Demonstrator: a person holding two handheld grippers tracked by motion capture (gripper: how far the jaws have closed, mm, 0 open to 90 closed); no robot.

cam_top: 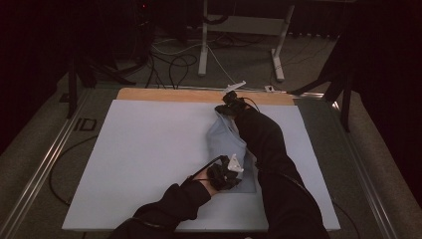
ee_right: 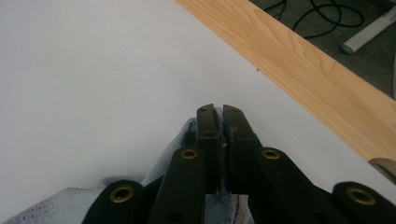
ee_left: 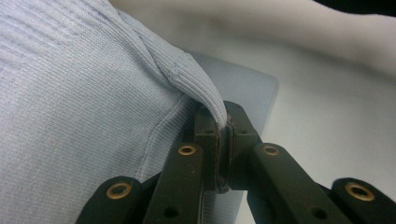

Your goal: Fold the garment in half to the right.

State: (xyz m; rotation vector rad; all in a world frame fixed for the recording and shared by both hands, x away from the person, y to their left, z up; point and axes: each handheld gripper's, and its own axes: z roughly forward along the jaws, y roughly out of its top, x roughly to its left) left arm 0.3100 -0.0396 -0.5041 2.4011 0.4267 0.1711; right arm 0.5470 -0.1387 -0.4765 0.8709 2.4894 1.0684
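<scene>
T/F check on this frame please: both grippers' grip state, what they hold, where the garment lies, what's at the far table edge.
1. The left gripper is shut on a ribbed edge of the light blue garment. True.
2. The right gripper stands wide open above the mat. False: its jaws are shut, with garment fabric pinched between them.
3. The garment lies on the white mat. True.
4. The garment is dark red. False: it is pale blue knit.
5. A bare wooden strip shows along the far edge of the table beyond the mat. True.
6. The left gripper is at the far end of the garment. False: in the high view it is at the near end; the right gripper is at the far end.
</scene>
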